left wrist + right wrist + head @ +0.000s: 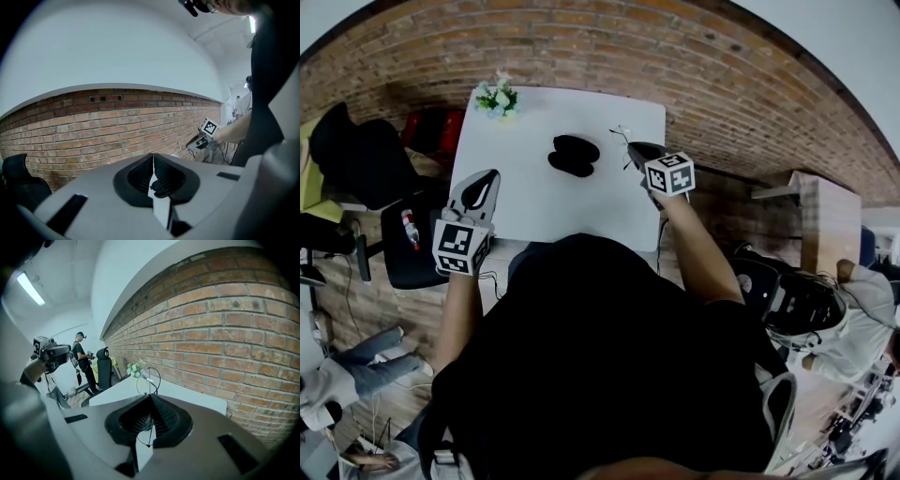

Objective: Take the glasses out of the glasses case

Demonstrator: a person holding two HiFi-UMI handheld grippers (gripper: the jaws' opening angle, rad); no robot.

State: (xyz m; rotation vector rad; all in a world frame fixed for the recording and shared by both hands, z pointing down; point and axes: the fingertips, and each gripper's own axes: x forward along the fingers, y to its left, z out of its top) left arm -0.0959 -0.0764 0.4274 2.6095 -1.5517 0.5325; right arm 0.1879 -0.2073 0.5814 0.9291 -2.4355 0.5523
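Observation:
A black glasses case (573, 155) lies open on the white table (534, 202), near its far middle. My right gripper (636, 150) hovers to the right of the case, shut on thin wire-framed glasses (622, 134). In the right gripper view a round wire rim of the glasses (149, 380) sticks out above the closed jaws of the gripper (150, 397). My left gripper (478, 192) hangs over the table's left edge, away from the case. Its jaws (153, 157) meet in a closed line with nothing held. From there, the right gripper (197, 140) and the glasses (180, 146) show in front of the brick wall.
A small bunch of white flowers (496, 97) stands at the table's far left corner. Black office chairs (412, 239) and a red object (431, 131) sit left of the table. A brick wall (722, 84) runs behind it. A person (82, 352) stands in the background.

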